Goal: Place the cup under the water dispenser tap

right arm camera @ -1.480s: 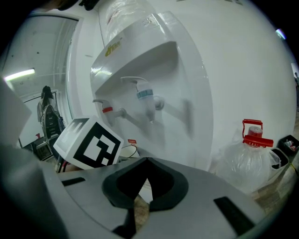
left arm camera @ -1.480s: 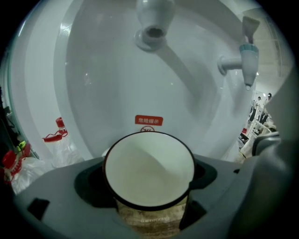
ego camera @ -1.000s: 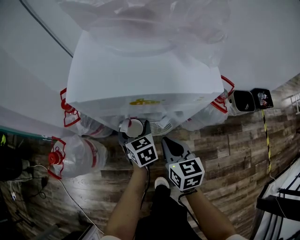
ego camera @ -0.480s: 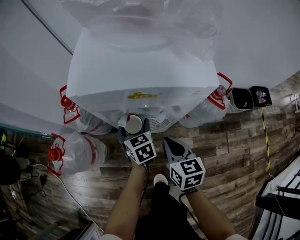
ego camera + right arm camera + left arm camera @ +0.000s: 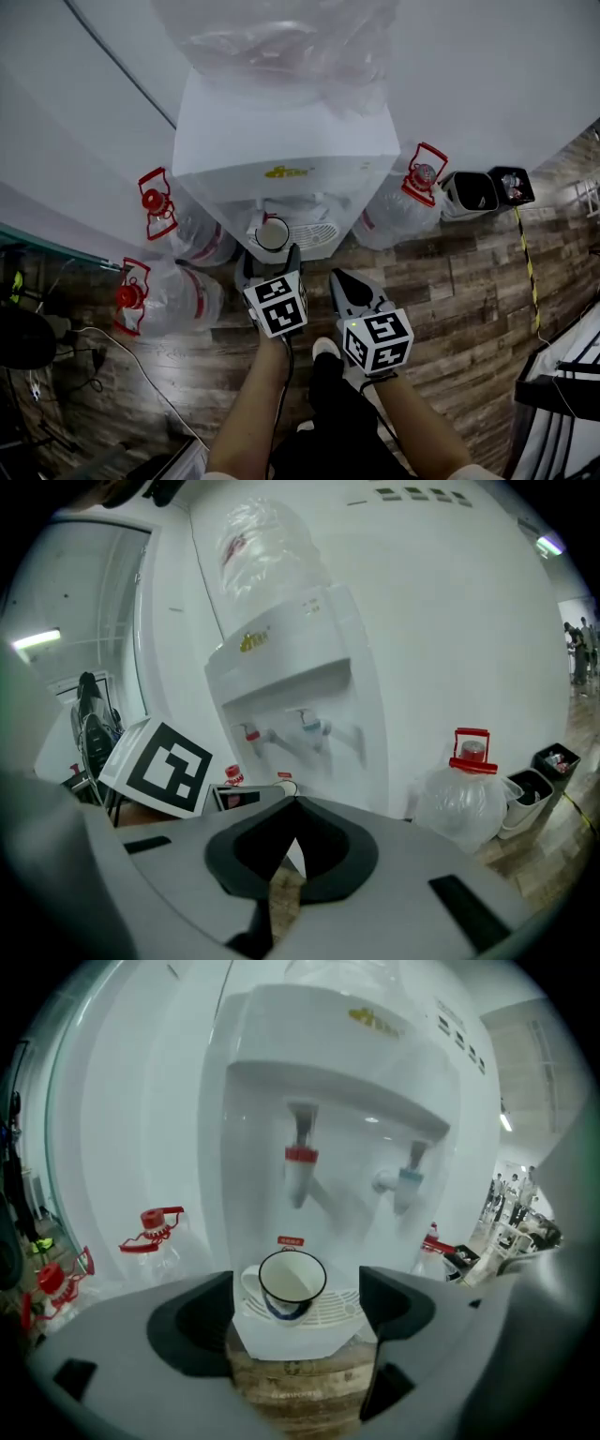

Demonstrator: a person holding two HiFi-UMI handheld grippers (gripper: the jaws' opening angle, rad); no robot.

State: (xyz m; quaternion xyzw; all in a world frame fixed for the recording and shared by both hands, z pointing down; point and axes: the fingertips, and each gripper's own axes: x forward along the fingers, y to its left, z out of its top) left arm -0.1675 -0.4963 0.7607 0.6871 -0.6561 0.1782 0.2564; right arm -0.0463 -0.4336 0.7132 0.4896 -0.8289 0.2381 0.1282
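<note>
Backed off since the earlier frame, left gripper (image 5: 269,263) holds its jaws apart and empty. Cup (image 5: 292,1283) stands upright on the drip tray (image 5: 336,1309) beneath the red tap (image 5: 300,1162). Right gripper (image 5: 291,819) jaws are closed on nothing. Water jugs (image 5: 183,234) rest on wood-plank floor (image 5: 450,281) against a white wall (image 5: 487,75).

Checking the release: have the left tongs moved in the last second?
Yes. The left tongs have drawn back from the dispenser, downward in the head view; the cup now stands on the drip tray ahead of their open jaws.
</note>
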